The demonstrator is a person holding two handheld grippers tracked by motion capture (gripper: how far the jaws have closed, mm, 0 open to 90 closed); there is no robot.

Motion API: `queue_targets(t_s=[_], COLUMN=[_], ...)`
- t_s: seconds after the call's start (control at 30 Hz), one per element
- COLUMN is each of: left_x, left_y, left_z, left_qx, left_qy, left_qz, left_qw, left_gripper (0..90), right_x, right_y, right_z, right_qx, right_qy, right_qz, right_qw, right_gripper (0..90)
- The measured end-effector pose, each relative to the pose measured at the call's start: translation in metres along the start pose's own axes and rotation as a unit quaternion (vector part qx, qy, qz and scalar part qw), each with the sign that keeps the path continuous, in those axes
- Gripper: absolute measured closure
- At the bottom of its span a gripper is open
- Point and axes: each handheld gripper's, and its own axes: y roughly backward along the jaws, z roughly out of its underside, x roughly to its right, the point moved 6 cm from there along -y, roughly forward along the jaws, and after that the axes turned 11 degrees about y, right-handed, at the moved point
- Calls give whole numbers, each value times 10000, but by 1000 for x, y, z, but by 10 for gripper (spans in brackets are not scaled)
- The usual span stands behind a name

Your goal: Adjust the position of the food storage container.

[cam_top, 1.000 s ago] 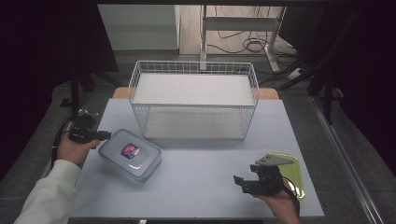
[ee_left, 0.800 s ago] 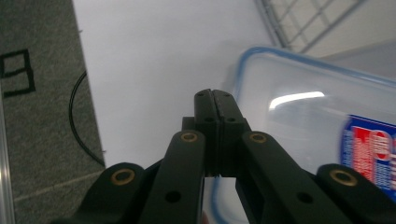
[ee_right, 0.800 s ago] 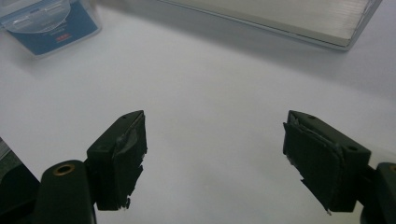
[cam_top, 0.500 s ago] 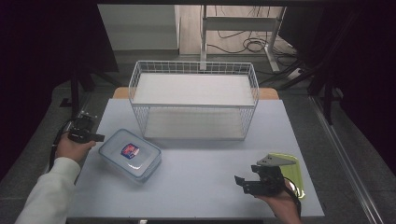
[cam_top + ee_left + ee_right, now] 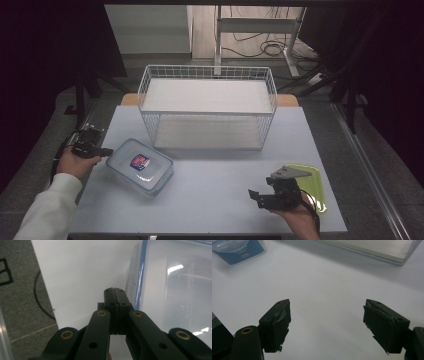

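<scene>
A clear plastic container [image 5: 140, 165] with a blue-edged lid and a red and blue label lies at the table's left. My left gripper [image 5: 107, 151] is shut with nothing between its jaws, its tips just left of the container's edge. In the left gripper view the closed tips [image 5: 115, 291] hover low over the white table beside the container [image 5: 175, 290]. My right gripper [image 5: 255, 196] is held near the front right edge, open and pointing left. Its jaws [image 5: 327, 322] stand wide apart over bare table, with the container [image 5: 237, 247] far off.
A white wire basket [image 5: 207, 72] stands at the back middle of the table [image 5: 210, 200]; its base [image 5: 372, 247] shows in the right gripper view. A green tray [image 5: 312, 182] lies at the front right, behind my right hand. Grey floor [image 5: 17, 302] borders the table's left edge.
My left gripper has sunk a little and drawn slightly back to the left, away from the container. The right gripper and the container have stayed put.
</scene>
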Motion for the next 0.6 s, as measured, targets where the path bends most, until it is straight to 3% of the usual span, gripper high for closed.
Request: queue_targets(t_s=[0.37, 0.6], left_x=[20, 44], left_y=[4, 4], left_z=[18, 30], left_qx=[-1, -35], left_qy=[-208, -337], left_qz=[231, 467], left_qw=[9995, 9983], left_gripper=[900, 900], right_x=[-2, -2], right_y=[-2, -4], right_z=[-3, -2], right_qx=[-1, -55], right_qy=[45, 68], right_qz=[-29, 11], right_qw=[10000, 10000], right_gripper=[223, 230])
